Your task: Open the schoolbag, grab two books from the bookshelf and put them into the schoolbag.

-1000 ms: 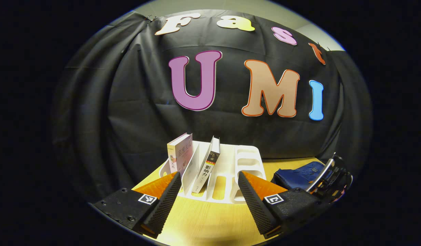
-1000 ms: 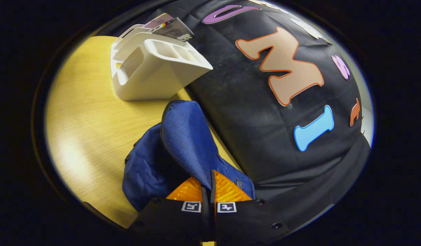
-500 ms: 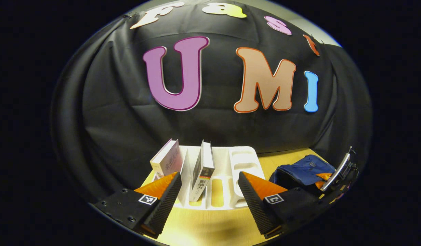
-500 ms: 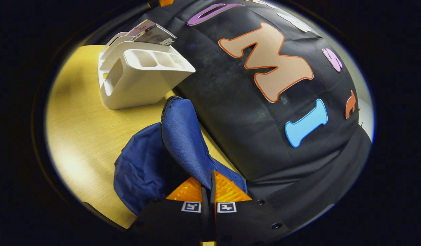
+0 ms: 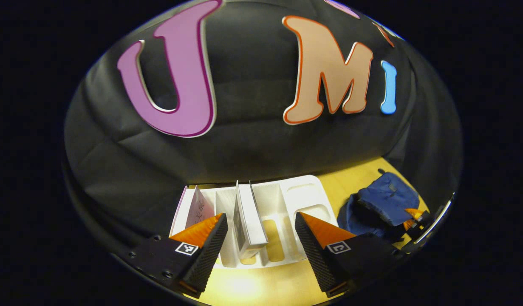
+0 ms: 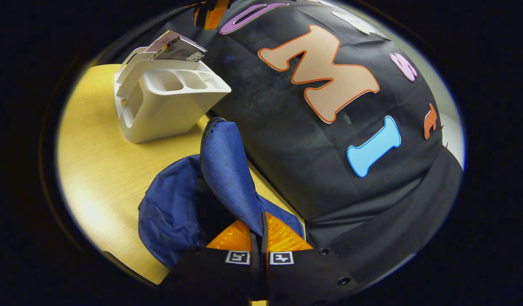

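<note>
In the left gripper view my left gripper (image 5: 261,227) is open, its fingers on either side of a white-edged book (image 5: 247,214) that stands in the white bookshelf (image 5: 306,195). A second, pinkish book (image 5: 198,208) leans in the leftmost slot. The blue schoolbag (image 5: 382,203) lies to the right, with the right gripper (image 5: 416,214) at its flap. In the right gripper view my right gripper (image 6: 260,231) is shut on the schoolbag's flap (image 6: 227,170), holding it up over the dark opening. The bookshelf (image 6: 168,102) with the books (image 6: 174,46) stands beyond.
Everything rests on a light wooden table (image 6: 100,170), with bare wood left of the schoolbag. The black cloth wall (image 6: 329,170) hangs right behind the bookshelf and the bag. The table's front edge (image 5: 261,289) lies just under my left fingers.
My left gripper has moved forward and over the bookshelf, so the middle book now stands between its open fingers. The right gripper keeps hold of the flap, shifted slightly.
</note>
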{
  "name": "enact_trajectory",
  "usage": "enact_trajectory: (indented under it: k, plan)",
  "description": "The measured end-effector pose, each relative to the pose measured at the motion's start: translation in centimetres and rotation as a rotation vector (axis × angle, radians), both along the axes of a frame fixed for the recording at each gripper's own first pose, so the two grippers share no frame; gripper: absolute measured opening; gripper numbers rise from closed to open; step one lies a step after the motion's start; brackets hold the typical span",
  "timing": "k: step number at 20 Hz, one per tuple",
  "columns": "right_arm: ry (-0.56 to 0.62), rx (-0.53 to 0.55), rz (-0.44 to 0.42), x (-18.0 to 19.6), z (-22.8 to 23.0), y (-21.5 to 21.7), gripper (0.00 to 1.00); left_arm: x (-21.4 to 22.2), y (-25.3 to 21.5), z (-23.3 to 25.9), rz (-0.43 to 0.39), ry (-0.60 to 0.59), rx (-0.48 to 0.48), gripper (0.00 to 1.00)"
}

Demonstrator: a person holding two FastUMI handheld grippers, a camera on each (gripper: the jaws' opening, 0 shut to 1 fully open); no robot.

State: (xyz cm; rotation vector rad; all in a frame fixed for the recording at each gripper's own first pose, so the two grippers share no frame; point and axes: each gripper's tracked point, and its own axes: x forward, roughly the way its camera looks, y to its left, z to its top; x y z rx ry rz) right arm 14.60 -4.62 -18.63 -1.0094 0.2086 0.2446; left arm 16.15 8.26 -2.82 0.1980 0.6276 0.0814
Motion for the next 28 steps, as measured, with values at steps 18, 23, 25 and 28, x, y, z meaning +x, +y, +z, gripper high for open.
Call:
enact_trajectory:
  k: [18, 23, 25, 28]
  plan:
    - [-0.015, 0.007, -0.009, 0.3, 0.9, -0.3, 0.03, 3.2, 5.7, -11.5, 0.08, 0.549, 0.11, 0.53]
    - [-0.015, 0.008, -0.006, 0.1, 0.8, -0.2, 0.03, 3.3, 5.4, -11.4, 0.042, 0.599, 0.119, 0.52]
    - [-0.016, 0.015, -0.01, 0.3, 0.8, -0.2, 0.01, 3.2, 5.4, -11.3, 0.041, 0.618, 0.123, 0.51]
    - [-0.02, 0.022, -0.014, 0.4, 0.9, -0.4, 0.03, 2.9, 5.4, -11.3, 0.08, 0.64, 0.124, 0.46]
